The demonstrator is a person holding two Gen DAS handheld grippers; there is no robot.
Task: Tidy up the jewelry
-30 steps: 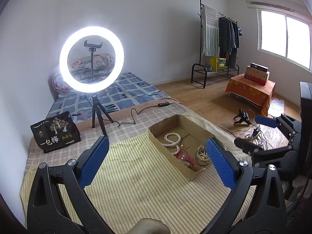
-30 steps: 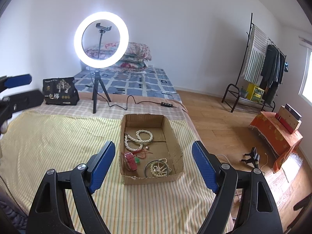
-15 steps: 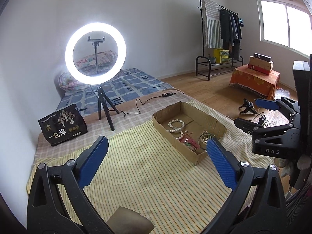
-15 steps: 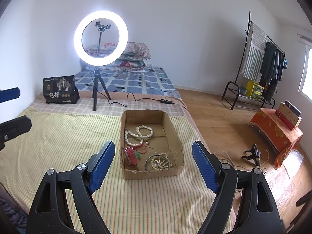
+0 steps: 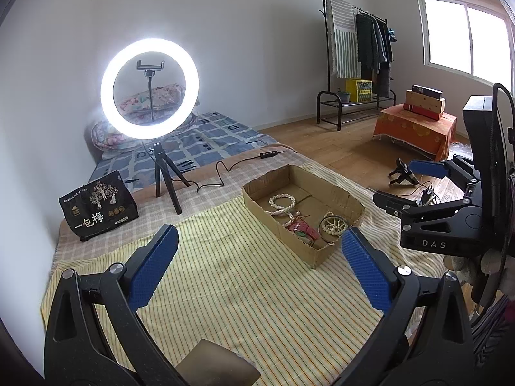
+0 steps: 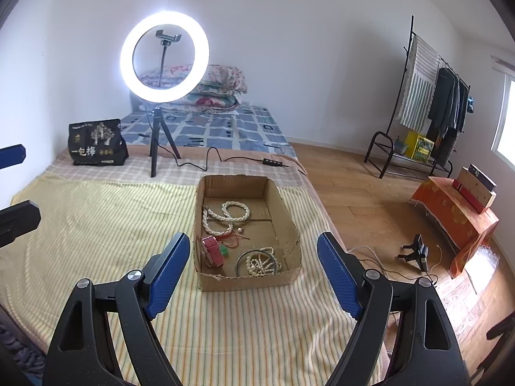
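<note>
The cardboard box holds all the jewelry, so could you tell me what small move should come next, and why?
Probably ease the right claw forward and down toward the bead bracelet at the near end of the cardboard box: both claws are open and empty, and the right one already faces the box.

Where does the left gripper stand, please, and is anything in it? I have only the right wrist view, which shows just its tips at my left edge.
Observer: The left gripper is open, with only the striped blanket showing between its blue pads.
Operator: Thank you. Does the box lie straight ahead of it?
Observer: Not quite; the cardboard box sits ahead and to its right, with one corner turned toward the gripper's right finger.
</note>
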